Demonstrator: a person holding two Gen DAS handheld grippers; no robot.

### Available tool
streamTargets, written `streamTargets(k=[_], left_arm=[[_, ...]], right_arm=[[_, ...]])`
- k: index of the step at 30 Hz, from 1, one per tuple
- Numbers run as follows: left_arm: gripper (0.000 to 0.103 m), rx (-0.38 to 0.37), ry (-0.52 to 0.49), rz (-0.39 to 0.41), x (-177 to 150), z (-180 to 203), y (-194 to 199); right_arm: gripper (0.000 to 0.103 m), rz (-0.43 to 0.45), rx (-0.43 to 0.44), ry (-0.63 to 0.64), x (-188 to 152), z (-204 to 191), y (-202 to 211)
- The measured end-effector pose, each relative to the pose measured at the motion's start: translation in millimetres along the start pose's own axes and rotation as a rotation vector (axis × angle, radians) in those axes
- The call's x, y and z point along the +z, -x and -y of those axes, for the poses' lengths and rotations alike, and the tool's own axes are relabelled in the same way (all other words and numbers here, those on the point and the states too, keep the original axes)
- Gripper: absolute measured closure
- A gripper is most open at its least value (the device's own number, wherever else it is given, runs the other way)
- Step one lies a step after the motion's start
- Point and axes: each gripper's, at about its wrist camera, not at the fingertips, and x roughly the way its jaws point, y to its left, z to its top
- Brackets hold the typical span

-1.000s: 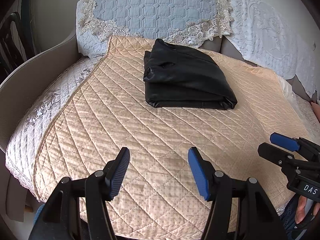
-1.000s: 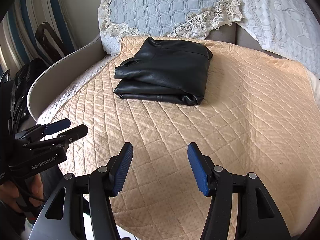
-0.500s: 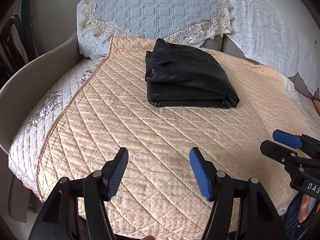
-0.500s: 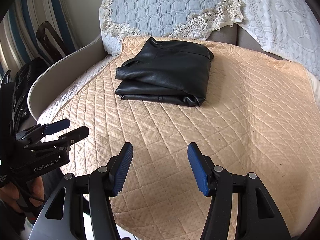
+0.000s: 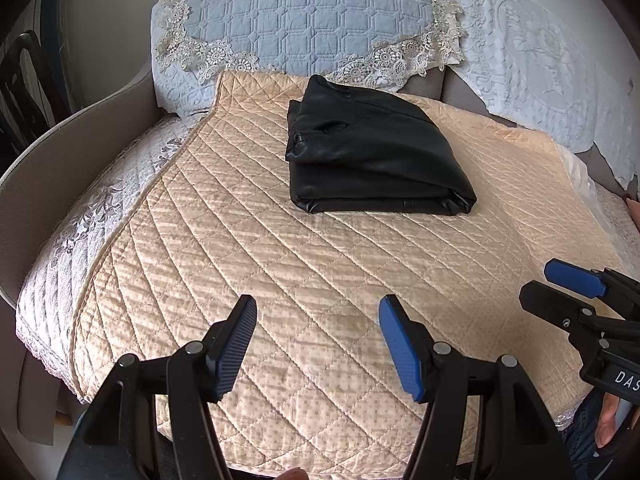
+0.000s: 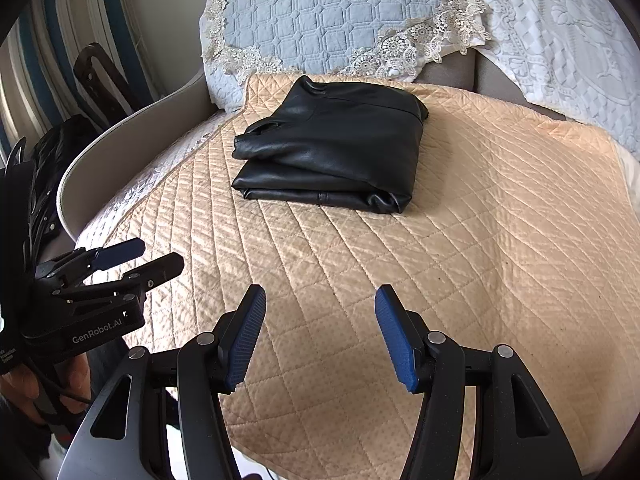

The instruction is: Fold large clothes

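Note:
A black leather garment [image 5: 372,152] [image 6: 336,148] lies folded into a compact rectangle on the far part of a peach quilted cover [image 5: 280,280] [image 6: 480,240]. My left gripper [image 5: 318,320] hovers over the cover's near edge, well short of the garment, open with nothing between its blue pads. My right gripper [image 6: 320,312] is likewise open and empty, over the near edge. Each gripper shows in the other's view: the right gripper [image 5: 560,292] at the right edge, the left gripper [image 6: 140,258] at the left edge.
A light blue quilted cushion with lace trim [image 5: 312,16] leans at the back, and white lace covers [image 5: 540,60] lie to the right. A curved grey armrest [image 5: 68,136] bounds the left side. A dark chair [image 6: 100,80] stands beyond it.

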Motion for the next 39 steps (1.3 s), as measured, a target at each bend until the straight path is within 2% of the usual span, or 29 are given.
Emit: streamTargets(k=[39], left_arm=[[0.037, 0.052, 0.004, -0.006, -5.4, 2.3, 2.3]], right_arm=[[0.045, -0.004, 0.012, 0.020, -3.5, -5.4, 1.2]])
